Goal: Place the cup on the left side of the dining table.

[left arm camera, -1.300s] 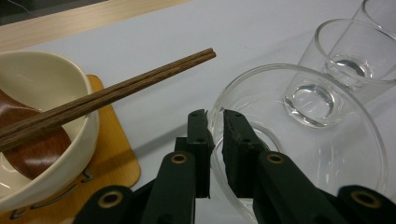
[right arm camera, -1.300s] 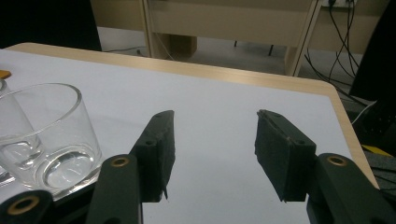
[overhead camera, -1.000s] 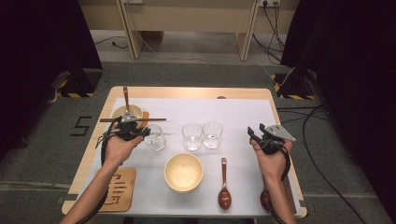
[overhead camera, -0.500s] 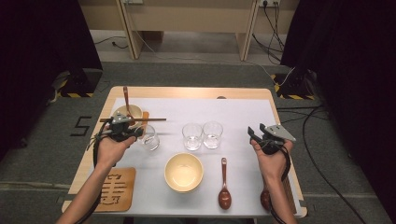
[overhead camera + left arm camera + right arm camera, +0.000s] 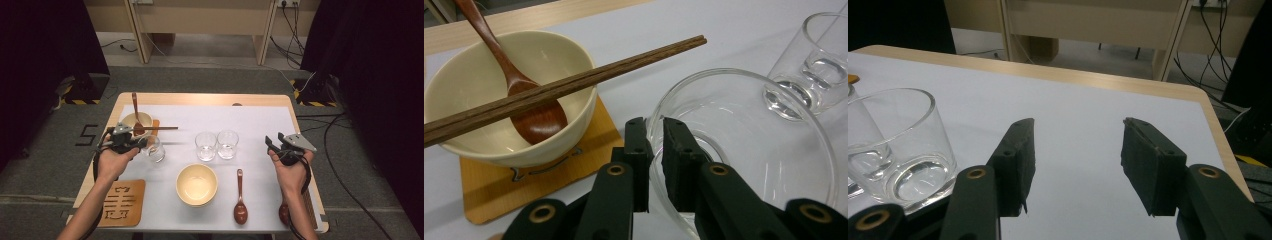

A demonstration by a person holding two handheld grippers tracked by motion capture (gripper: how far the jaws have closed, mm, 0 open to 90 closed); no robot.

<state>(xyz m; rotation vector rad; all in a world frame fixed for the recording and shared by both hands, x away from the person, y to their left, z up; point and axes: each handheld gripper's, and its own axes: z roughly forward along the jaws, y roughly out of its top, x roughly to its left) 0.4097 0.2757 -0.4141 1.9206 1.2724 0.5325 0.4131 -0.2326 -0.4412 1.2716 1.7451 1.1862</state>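
My black left gripper [image 5: 653, 150] pinches a clear glass [image 5: 744, 145]; my right gripper [image 5: 1075, 160] is black too. 2 more clear glasses [image 5: 216, 145] stand on the white sheet [image 5: 260, 125]. Dark brown chopsticks [image 5: 549, 90] cross a cream bowl [image 5: 474, 85] with a reddish-brown spoon [image 5: 531, 112], on an orange-tan mat [image 5: 594, 150]. Another mat [image 5: 122, 202] carries pale cut-out line patterns.

Empty cream bowl [image 5: 197, 184] and two wooden spoons [image 5: 240, 197] at the near edge; chopsticks [image 5: 159, 128] across another bowl [image 5: 129, 120]

left tongs [image 5: 142, 145] + pinched glass [image 5: 154, 149] | shifted left, away from the glass pair [image 5: 216, 145], nearer the bowl [image 5: 135, 121]
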